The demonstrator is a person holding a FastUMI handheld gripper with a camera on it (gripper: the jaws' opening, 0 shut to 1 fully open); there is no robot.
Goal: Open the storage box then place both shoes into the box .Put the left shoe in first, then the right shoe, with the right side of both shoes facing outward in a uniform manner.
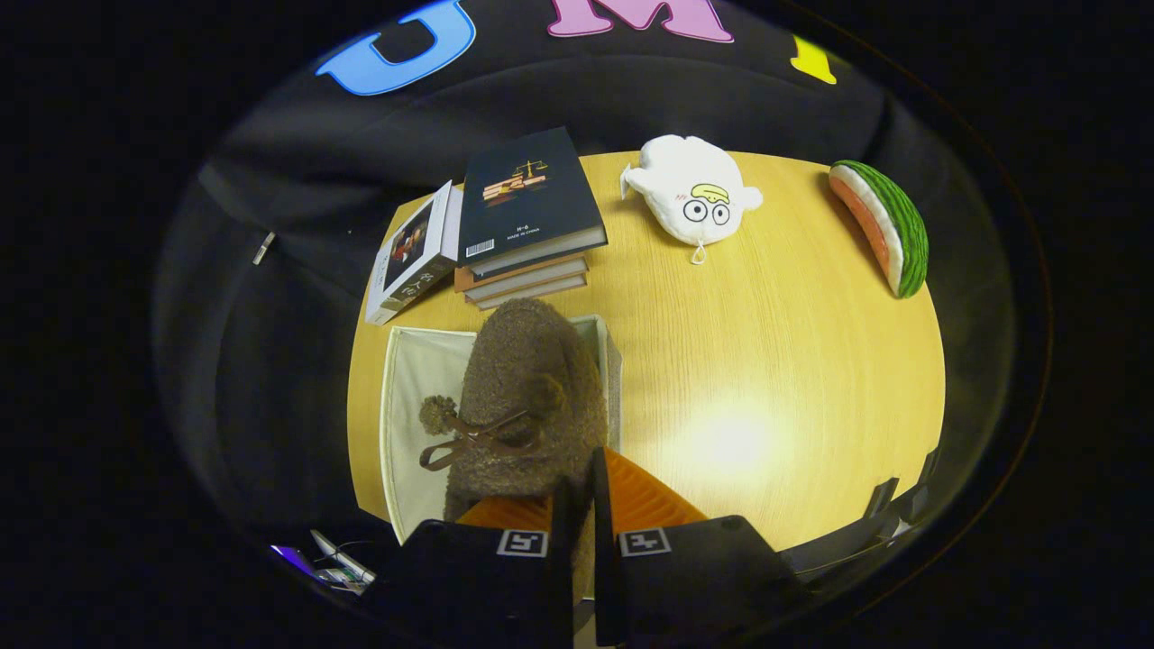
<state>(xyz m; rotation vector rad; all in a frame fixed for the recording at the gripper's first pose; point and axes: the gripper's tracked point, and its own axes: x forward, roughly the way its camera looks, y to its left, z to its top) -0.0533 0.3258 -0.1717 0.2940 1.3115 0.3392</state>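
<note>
A fuzzy brown shoe [532,388] with a pompom tie and a bow hangs just ahead of the gripper [581,505], its upper rim pinched in the narrow gap between the two fingers, which are closed on it from both sides. The shoe's toe points away from the gripper, toward the books. It is directly above the open storage box [410,406], a pale fabric bin whose light lining shows to the left of the shoe and whose grey far wall shows to its right; whether the shoe's sole touches the box floor cannot be told.

The box stands on a light wooden table [766,361], near the edge closest to the gripper. Just beyond the box lies a stack of books [527,225] topped by a dark-covered one, with a white boxed book [415,252] tilted against the stack's left side. Further right on the table are a white plush toy [692,189] with round eyes and, well apart near the far right edge, a watermelon-slice plush [888,225].
</note>
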